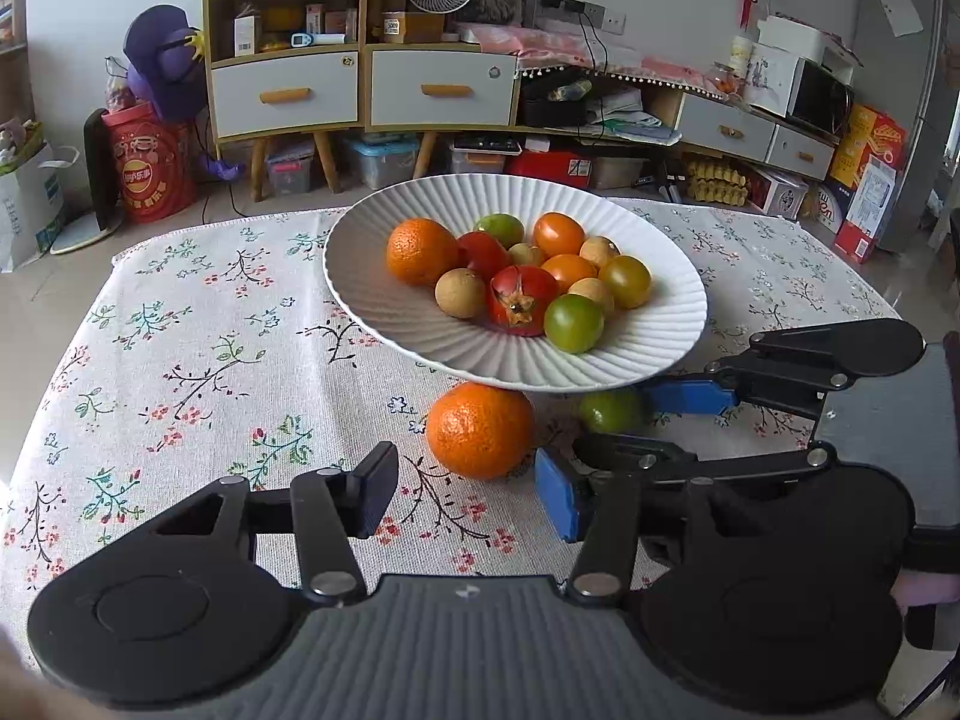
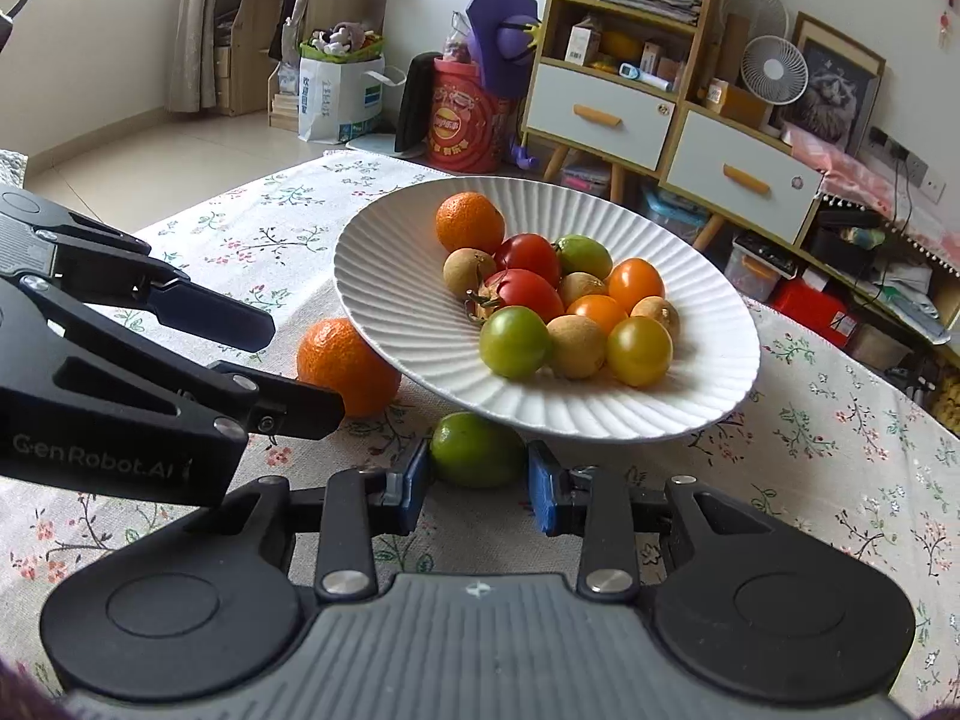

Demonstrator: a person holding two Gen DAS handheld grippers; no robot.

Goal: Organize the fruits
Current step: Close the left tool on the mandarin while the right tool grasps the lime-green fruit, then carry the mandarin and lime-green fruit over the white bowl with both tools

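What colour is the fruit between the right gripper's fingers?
Green; the small round fruit on the tablecloth shows best in the right wrist view.

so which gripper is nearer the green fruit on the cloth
Right. The right gripper has its blue fingers on either side of the green fruit, about touching it. The left gripper is off to the side, in front of the orange.

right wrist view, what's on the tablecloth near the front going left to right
left gripper → orange → green fruit between the right gripper pads → white plate rim
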